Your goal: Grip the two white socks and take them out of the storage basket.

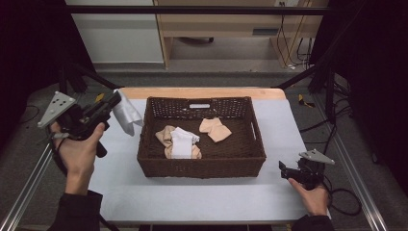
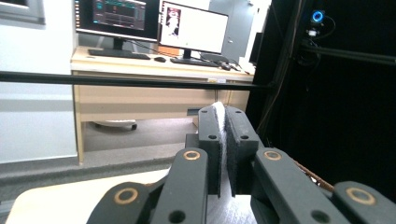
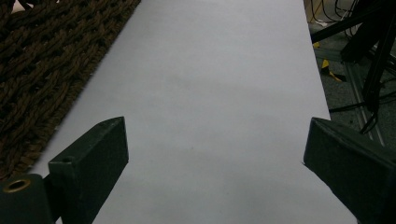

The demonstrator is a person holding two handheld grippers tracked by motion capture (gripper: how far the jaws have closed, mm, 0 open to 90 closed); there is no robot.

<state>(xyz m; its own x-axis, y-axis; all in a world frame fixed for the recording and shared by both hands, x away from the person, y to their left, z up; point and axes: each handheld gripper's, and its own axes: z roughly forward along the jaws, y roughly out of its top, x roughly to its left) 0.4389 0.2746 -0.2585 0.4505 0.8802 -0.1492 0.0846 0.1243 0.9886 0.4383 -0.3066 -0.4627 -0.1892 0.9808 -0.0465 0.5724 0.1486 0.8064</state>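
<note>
A dark brown wicker basket [image 1: 146,159] stands mid-table. Inside it lie a white sock [image 1: 182,143] over a beige sock [image 1: 166,135], and another beige sock [image 1: 215,129] farther right. My left gripper [image 1: 114,100] is raised left of the basket and shut on a white sock [image 1: 127,114] that hangs from its jaws; in the left gripper view the white sock [image 2: 220,122] shows as a thin strip pinched between the pads. My right gripper [image 1: 284,169] rests low on the table right of the basket, its jaws wide apart with nothing between them [image 3: 215,154].
A white cloth [image 1: 202,199] covers the table, also seen as the white cloth [image 3: 210,93] beside the basket wall [image 3: 42,60]. A black frame bar [image 2: 116,80] crosses ahead, with a desk and monitors [image 2: 154,23] behind. Cables [image 1: 344,197] lie at the right.
</note>
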